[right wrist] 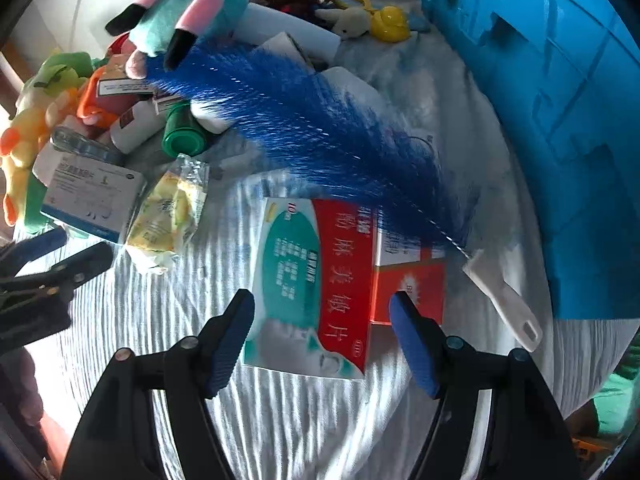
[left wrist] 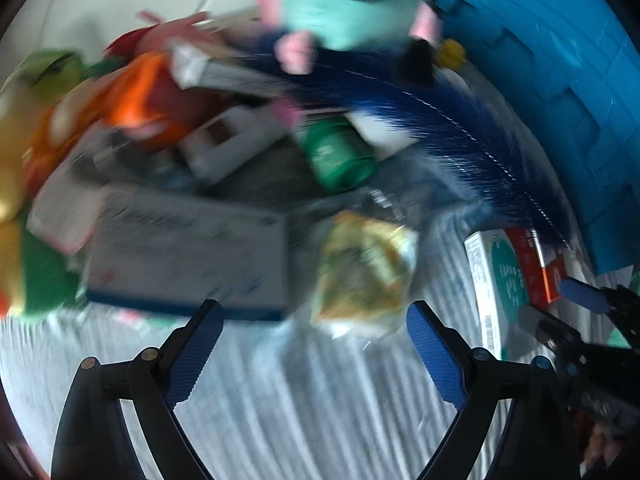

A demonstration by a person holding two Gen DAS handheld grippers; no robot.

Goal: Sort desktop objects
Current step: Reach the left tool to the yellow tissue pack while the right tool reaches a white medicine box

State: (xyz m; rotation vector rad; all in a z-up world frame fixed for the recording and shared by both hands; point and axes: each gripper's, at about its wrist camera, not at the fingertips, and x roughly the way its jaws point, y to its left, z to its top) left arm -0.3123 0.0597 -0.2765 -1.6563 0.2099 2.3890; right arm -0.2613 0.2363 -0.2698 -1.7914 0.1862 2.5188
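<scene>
My left gripper (left wrist: 314, 316) is open and empty, just short of a yellow snack packet (left wrist: 362, 272) and a white-and-blue box (left wrist: 188, 252). The left wrist view is blurred. My right gripper (right wrist: 322, 310) is open, its jaws either side of the near end of a red, teal and white medicine box (right wrist: 312, 276) lying flat on the striped cloth (right wrist: 280, 420). A long blue bristle brush (right wrist: 320, 136) with a white handle (right wrist: 504, 300) lies across the far end of that box. The packet also shows in the right wrist view (right wrist: 166, 220).
A blue plastic crate (right wrist: 560, 120) stands on the right. A pile at the back left holds a green bottle (right wrist: 184, 136), small boxes (right wrist: 92, 192), and plush toys: teal (right wrist: 192, 4), green and yellow (right wrist: 44, 92). A yellow duck (right wrist: 390, 22) sits far back.
</scene>
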